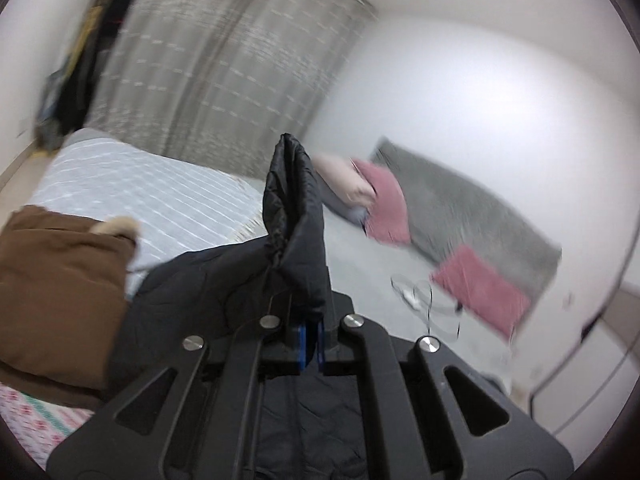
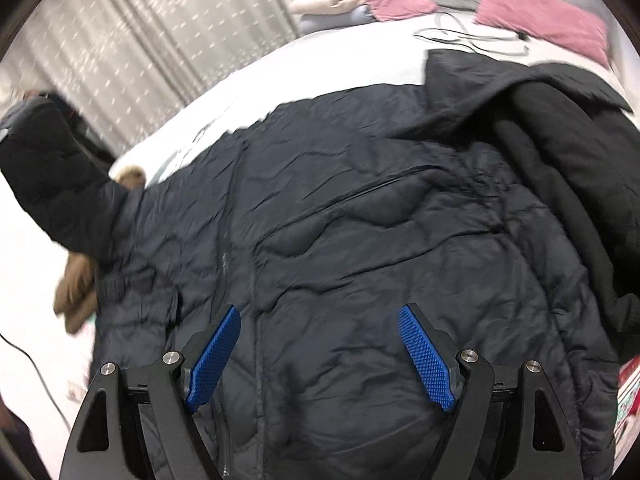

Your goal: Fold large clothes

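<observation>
A dark navy quilted puffer jacket (image 2: 340,240) is seen spread across a pale grey bed (image 2: 352,56), its zip line running away from the camera. One cuffed sleeve end (image 1: 296,216) is held raised above the bed, pinched in the closed left gripper (image 1: 310,344). The right gripper (image 2: 320,360) hovers with jaws wide apart over the jacket's body, nearer the bulk. A brown fur-trimmed coat (image 1: 60,292) lies beside it; pink pillows (image 2: 540,12) are seen beyond.
</observation>
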